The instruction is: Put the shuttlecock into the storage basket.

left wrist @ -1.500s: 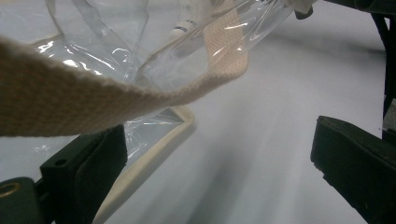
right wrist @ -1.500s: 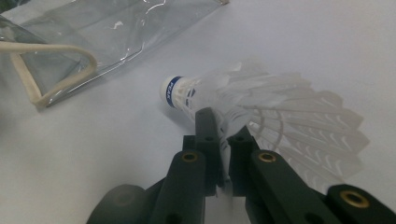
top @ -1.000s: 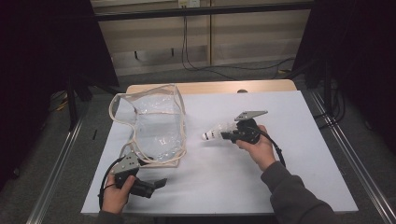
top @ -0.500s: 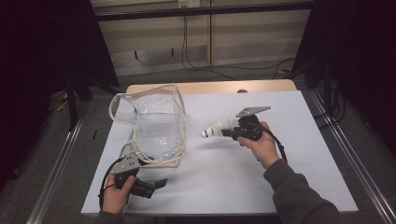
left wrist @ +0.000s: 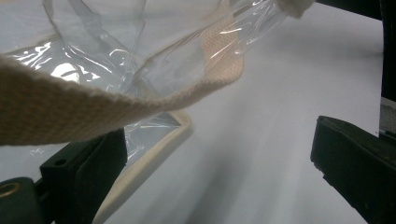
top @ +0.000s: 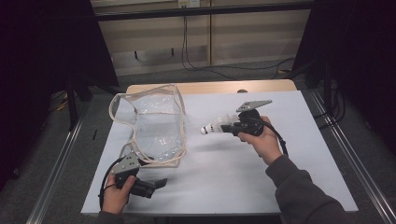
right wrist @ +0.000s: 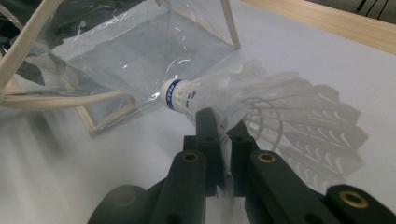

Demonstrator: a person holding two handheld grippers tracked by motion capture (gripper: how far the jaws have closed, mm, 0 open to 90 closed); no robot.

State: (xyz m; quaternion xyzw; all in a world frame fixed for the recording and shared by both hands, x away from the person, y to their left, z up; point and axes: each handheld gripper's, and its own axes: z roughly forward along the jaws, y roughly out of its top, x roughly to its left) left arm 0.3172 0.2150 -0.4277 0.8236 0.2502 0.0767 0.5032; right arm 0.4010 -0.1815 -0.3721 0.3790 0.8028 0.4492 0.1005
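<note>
The right gripper [right wrist: 224, 128] has its jaws pinched tight on a shuttlecock [right wrist: 261, 105] (blue band on the cork shows in the right gripper view), with the clear bag [right wrist: 140, 51] ahead of its tip and bare table [top: 224, 168] between. The left gripper [left wrist: 219, 158] has jaws wide open, with the bag's strap [left wrist: 93, 102] draped across one, probably just resting.

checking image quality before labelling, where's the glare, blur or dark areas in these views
High view: table evenly lit, surroundings almost black, soft shadows. Left gripper view: the bag's cream strap is close and blurred, glare on the clear plastic bag. Right gripper view: shuttlecock fairly sharp in the right tool, near table streaky and soft, highlights on the bag.
</note>
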